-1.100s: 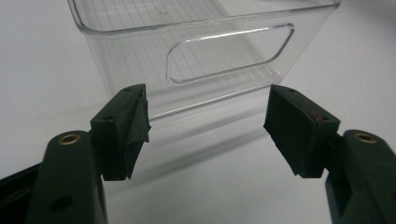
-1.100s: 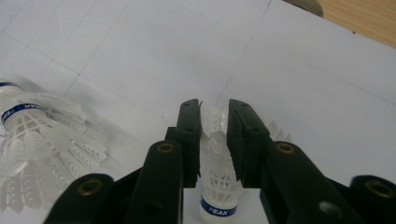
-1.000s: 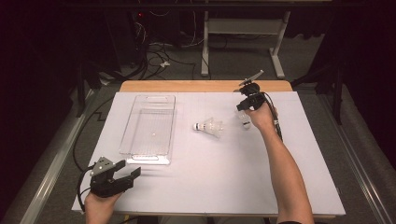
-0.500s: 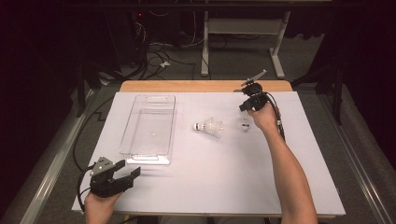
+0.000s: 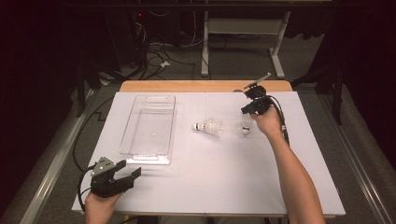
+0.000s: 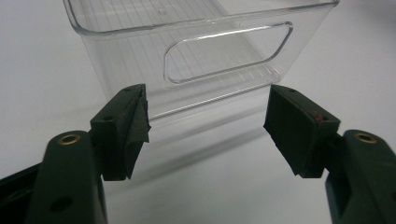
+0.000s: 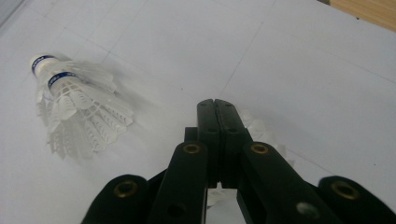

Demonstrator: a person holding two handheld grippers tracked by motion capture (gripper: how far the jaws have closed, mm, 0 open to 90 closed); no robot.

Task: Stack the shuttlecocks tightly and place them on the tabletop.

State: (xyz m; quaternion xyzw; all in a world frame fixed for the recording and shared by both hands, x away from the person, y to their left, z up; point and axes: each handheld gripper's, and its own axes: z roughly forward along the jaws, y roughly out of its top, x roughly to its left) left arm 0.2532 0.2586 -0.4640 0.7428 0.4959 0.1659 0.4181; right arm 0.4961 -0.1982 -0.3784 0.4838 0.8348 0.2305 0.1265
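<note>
Now, with the right claw (image 7: 215, 103) clamped on a shuttlecock's (image 5: 246, 124) feathers just right of the stacked shuttlecocks (image 5: 208, 127) mid-worktop, we should lift gently toward the clear bin (image 5: 148, 128), left claw (image 6: 205, 126) waiting apart.

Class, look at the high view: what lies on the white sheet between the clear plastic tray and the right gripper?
In the high view, two shuttlecocks lying together sit between the clear tray and the right gripper, which pinches a third shuttlecock.

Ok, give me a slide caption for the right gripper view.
Right gripper shut on a white shuttlecock, with two more shuttlecocks lying on the white table cover.
</note>
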